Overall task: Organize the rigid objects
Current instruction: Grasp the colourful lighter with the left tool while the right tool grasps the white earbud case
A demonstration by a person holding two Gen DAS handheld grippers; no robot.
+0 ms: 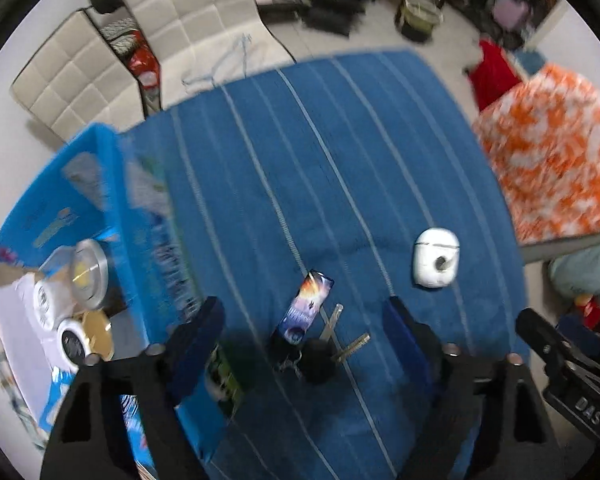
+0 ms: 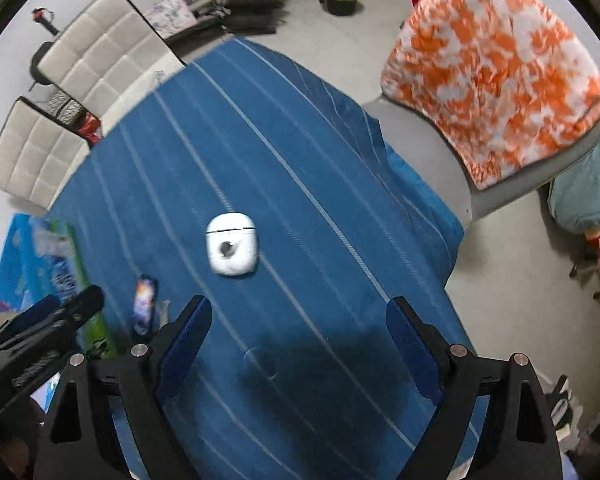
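Two grippers gaping, left gripper (image 1: 300, 320) over keys (image 1: 320, 354), right gripper (image 2: 300, 320) near earbud case (image 2: 231, 246), bin (image 1: 112, 216) leftward

White earbud case (image 1: 436, 258) flat on cloth; keys with colourful tag (image 1: 306, 308) beside blue box (image 1: 112, 216).

We take the earbud case (image 1: 436, 258) as our landmark: it lies on the cloth-covered desk (image 1: 320, 140), with the keychain tag (image 1: 306, 306) and the keys (image 1: 336, 344) to its left and nearer us, the tag touching the keys' ring. Further left of the case, at the desk's edge, stands the box (image 1: 112, 208), holding the round tins (image 1: 88, 274). Behind the case, beyond the desk, stand the padded chairs (image 1: 188, 12); to its right sits the draped seat (image 1: 556, 152).
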